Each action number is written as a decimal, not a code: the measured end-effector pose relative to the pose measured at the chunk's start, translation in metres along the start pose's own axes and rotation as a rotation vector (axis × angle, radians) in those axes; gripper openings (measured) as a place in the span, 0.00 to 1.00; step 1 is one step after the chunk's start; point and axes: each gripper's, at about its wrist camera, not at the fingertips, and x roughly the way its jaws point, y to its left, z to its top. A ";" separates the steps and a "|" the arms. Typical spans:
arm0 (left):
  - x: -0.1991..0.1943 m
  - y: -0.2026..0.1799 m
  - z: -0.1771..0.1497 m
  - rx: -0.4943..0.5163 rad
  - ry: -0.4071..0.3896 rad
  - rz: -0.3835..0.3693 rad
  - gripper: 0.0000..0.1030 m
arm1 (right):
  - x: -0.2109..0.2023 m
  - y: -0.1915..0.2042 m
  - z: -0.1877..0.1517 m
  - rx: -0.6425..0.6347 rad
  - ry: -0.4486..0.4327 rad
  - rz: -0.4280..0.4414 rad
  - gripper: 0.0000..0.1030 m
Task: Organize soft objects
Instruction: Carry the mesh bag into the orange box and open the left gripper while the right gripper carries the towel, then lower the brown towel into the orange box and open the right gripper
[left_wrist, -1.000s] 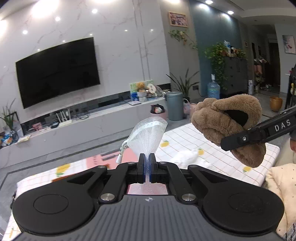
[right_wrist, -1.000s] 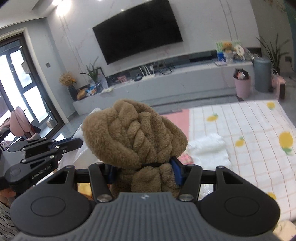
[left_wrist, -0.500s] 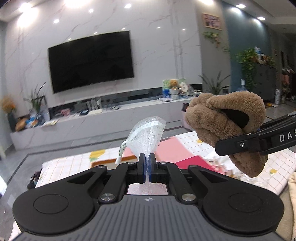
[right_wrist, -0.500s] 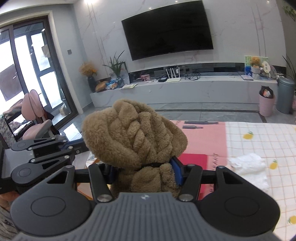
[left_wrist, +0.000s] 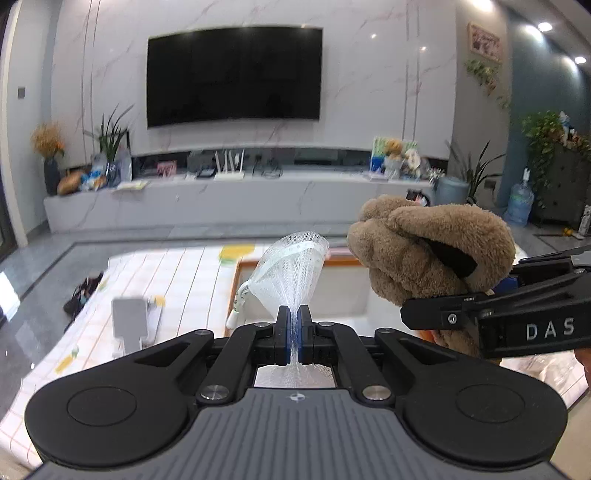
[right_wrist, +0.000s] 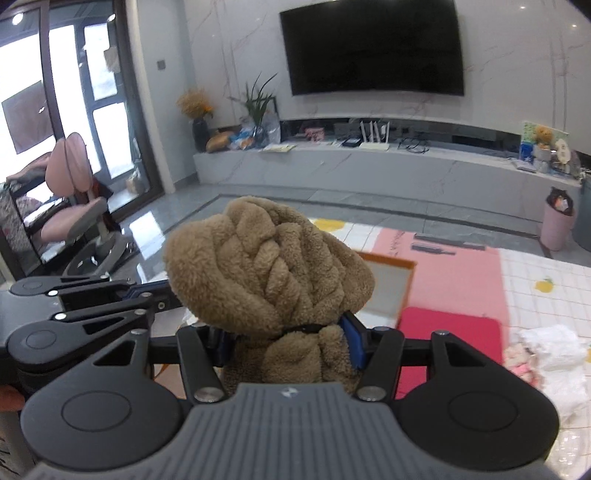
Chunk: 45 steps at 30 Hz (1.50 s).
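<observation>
My left gripper (left_wrist: 294, 332) is shut on a white mesh bag (left_wrist: 291, 271) that fans out above the fingertips. My right gripper (right_wrist: 291, 345) is shut on a brown plush slipper (right_wrist: 266, 266); it also shows in the left wrist view (left_wrist: 424, 251), held at the right, level with the mesh bag. The left gripper shows in the right wrist view (right_wrist: 162, 299), at the left of the slipper. An orange-rimmed white box (left_wrist: 343, 288) lies open on the checked cloth below both grippers; it also shows in the right wrist view (right_wrist: 388, 291).
A checked cloth with lemon prints (left_wrist: 177, 269) covers the low surface. A white phone stand (left_wrist: 129, 325) sits on it at the left. A red pad (right_wrist: 450, 339) and white crumpled cloth (right_wrist: 550, 347) lie at the right. A TV wall and long cabinet (left_wrist: 236, 199) stand behind.
Both grippers have swung to the left with their loads still held. The orange-rimmed box has come into view below them; the white cloth has slid off to the right.
</observation>
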 end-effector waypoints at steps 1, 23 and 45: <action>0.005 0.004 -0.003 -0.014 0.019 -0.005 0.03 | 0.007 0.002 -0.002 -0.004 0.015 -0.004 0.55; 0.060 0.012 -0.024 0.022 0.091 -0.032 0.03 | 0.082 0.008 -0.061 -0.018 -0.023 -0.167 0.56; 0.071 0.020 -0.022 -0.036 0.167 0.050 0.80 | 0.078 0.027 -0.108 -0.099 -0.176 -0.235 0.55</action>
